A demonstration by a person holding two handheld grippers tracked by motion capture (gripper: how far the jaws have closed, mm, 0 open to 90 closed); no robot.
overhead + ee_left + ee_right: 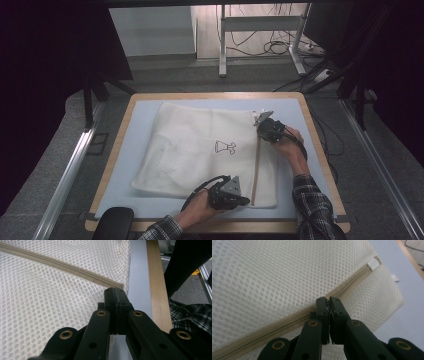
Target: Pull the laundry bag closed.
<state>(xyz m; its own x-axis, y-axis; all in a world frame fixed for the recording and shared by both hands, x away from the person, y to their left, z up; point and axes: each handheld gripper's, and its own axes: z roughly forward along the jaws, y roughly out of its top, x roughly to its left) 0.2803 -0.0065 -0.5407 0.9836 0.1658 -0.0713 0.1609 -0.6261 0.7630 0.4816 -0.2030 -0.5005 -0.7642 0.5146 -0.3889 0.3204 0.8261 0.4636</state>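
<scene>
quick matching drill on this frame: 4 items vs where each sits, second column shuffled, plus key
Items:
1. left tongs
2. right tongs
3. dress-shaped print
4. white tab

Places:
A. middle of the mesh bag
B. shut at the near end of the zipper
C. far corner of the bag, at the zipper's end
D. shut on the zipper near its far end

Pairs: 1-B, 2-D, 3-A, 4-C

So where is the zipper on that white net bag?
In the high view, the zipper runs along the mesh bag's right side, from the right gripper down to the left gripper.
</scene>
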